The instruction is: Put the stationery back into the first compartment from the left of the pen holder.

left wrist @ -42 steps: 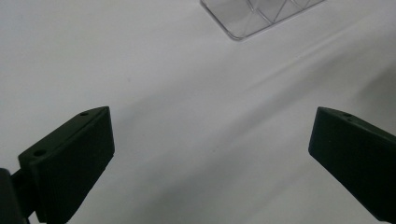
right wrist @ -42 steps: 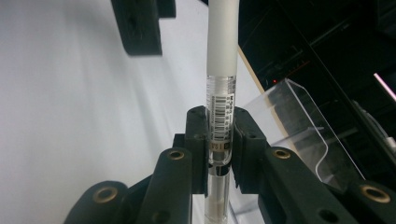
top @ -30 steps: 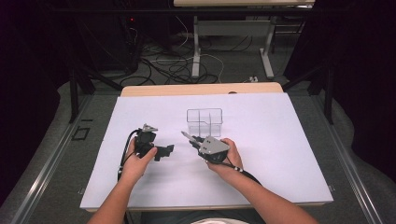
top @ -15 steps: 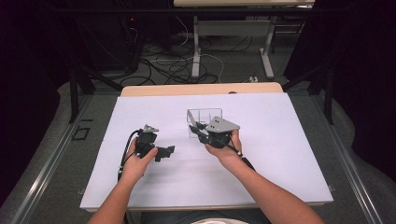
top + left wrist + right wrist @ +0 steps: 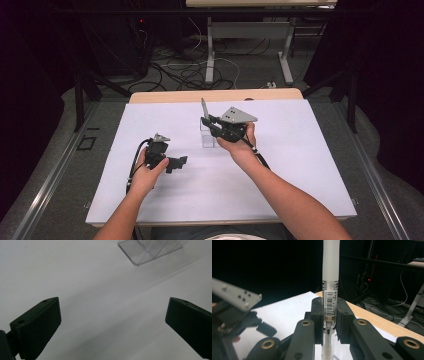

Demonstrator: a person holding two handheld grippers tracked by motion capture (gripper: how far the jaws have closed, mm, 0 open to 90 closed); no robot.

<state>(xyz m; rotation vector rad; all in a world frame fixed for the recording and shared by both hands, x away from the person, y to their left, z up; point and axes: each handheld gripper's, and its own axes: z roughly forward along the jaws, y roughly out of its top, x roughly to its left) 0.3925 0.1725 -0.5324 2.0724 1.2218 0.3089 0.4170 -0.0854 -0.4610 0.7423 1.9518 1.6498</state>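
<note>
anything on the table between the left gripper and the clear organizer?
Nothing: bare white table cover runs from the open left gripper to the clear organizer in the left gripper view; the high view agrees.

Table cover (image 5: 300, 165): you have a white sheet over most of the frame's centre.
Wooden tabletop edge (image 5: 175, 96): a tan strip above the sheet.
Floor cables (image 5: 190, 70): a tangle at top centre, beyond your table.
Far desk legs (image 5: 210, 55): white, upper centre.
Red light (image 5: 142, 21): upper left, in the dark.
</note>
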